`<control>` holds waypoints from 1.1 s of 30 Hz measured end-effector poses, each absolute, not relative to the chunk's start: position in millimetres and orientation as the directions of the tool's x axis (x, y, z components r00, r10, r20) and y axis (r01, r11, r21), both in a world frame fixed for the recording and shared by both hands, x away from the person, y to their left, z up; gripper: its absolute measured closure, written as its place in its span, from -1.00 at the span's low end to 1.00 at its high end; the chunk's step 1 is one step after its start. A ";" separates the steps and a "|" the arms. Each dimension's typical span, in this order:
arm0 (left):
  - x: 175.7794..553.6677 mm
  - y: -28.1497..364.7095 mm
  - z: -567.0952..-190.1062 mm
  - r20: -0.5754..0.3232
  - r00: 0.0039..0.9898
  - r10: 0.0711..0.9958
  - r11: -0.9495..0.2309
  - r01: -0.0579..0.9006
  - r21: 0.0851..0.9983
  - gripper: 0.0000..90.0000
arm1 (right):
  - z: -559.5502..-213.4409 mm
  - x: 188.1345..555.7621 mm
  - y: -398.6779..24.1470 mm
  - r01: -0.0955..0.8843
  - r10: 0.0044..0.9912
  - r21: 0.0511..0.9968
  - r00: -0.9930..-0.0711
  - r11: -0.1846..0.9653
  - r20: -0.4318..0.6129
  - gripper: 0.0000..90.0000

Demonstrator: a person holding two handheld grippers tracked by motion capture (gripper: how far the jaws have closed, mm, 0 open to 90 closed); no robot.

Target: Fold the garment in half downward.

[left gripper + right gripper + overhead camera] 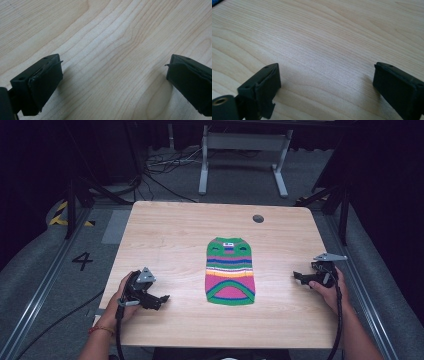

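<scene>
A small striped knitted sweater (pixel 229 271), green, pink, orange and blue, lies flat in the middle of the wooden table (pixel 170 240). My left gripper (pixel 161 301) rests near the table's front left, well left of the sweater, held by a hand. In the left gripper view my left gripper (pixel 113 75) stands open over bare wood. My right gripper (pixel 299 277) sits at the table's right side, right of the sweater. In the right gripper view my right gripper (pixel 325 80) is open too, with nothing between its fingers (pixel 265 85).
A round cable hole (pixel 258 218) sits at the table's far right. Beyond the far edge stand a white frame's legs (pixel 203 167) and loose cables (pixel 165 165) on the floor. Metal rails (pixel 35 295) run along both sides of the table.
</scene>
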State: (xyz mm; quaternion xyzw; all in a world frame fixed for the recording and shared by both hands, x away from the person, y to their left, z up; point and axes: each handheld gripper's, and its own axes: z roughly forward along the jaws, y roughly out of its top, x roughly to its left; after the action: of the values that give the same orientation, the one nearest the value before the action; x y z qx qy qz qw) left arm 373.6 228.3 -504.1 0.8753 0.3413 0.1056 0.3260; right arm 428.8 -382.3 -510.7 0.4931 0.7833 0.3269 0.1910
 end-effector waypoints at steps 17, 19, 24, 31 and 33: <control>366.7 235.8 -503.5 -0.034 0.747 0.663 -0.560 0.526 0.641 -0.99 | -505.6 413.5 -390.1 0.653 0.900 0.697 -0.436 0.295 0.028 -0.44; 368.6 236.3 -503.1 -0.032 0.753 0.657 -0.568 0.522 0.636 -0.99 | -505.5 413.4 -390.7 0.653 0.899 0.697 -0.437 0.296 0.027 -0.43; 379.8 238.3 -499.3 -0.045 0.760 0.649 -0.565 0.520 0.640 -0.76 | -498.6 416.3 -387.1 0.653 0.887 0.679 -0.461 0.335 0.006 -0.29; 401.2 235.8 -494.3 -0.046 0.755 0.655 -0.563 0.528 0.636 -0.41 | -479.9 418.6 -369.9 0.613 0.868 0.707 -0.496 0.353 -0.002 -0.14; 406.6 232.8 -492.7 -0.037 0.746 0.665 -0.560 0.530 0.637 -0.38 | -475.4 421.7 -361.1 0.600 0.852 0.704 -0.524 0.379 -0.012 -0.07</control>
State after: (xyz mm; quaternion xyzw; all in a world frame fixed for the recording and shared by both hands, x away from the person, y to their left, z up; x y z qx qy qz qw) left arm 406.6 232.8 -492.7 0.8770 0.3405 0.1043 0.3226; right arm 421.7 -361.1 -475.4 0.4490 0.8083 0.3297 0.1906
